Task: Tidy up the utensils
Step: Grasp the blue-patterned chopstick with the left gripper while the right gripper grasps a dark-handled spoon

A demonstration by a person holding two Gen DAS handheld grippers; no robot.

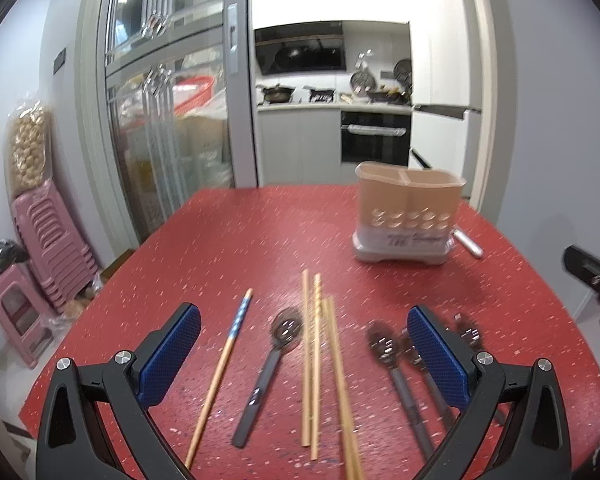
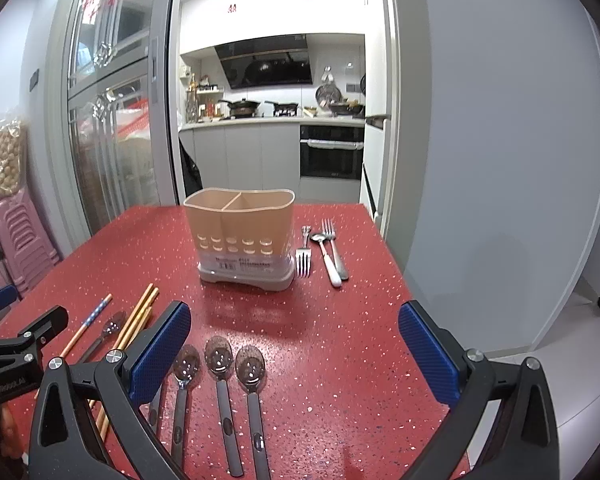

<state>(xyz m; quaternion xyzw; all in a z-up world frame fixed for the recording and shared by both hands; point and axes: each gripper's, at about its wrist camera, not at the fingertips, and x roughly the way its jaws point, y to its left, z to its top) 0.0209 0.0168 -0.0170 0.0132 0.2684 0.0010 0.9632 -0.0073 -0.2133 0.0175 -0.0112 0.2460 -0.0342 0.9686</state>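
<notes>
Left wrist view: left tongs (image 1: pixel 304 354) released, empty, above the red table (image 1: pixel 228 240); between the fingers lie chopsticks (image 1: pixel 314 364) and one grey-handled spoon (image 1: pixel 270 364). Utensil holder (image 1: pixel 408 216) at 1 o'clock — blurred.

Right wrist view: right tongs (image 2: pixel 294 354) released, empty; three grey spoons (image 2: pixel 220 376) between them toward 7 o'clock, holder (image 2: pixel 240 236) at 12, forks and a spoon (image 2: pixel 324 250) just right of it; the spoons' handle ends are cut off.

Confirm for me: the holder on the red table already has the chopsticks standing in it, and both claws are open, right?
Not quite. The holder is empty: the right wrist view shows both compartments bare. The chopsticks lie flat on the red table. The left claw and right claw are open, as you said.
</notes>
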